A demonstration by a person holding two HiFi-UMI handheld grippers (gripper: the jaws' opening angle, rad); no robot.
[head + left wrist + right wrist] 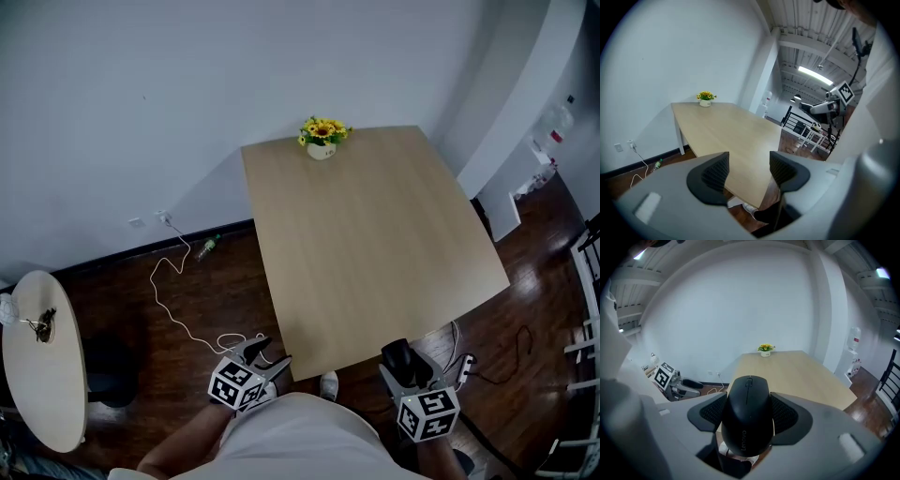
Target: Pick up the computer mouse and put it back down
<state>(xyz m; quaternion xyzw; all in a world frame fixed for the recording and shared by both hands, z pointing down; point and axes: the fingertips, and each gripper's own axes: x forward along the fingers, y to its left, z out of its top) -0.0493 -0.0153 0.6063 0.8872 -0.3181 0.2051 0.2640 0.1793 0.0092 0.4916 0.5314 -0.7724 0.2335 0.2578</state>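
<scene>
Black computer mouse (747, 414) sits clamped between the jaws of our right gripper (405, 366), lifted clear of the surface at about 5 o'clock, just off its near edge. At 7 o'clock, our left gripper (749, 171) holds its jaws apart with nothing between them. Beyond both stretches the pale wooden surface (375, 244). At 12 o'clock, on its far edge, stands a small pot of yellow flowers (322, 139).

Grey left gripper (749, 171), grey right gripper (749, 412), black ribbed jaws; white shirt (300, 436).
</scene>
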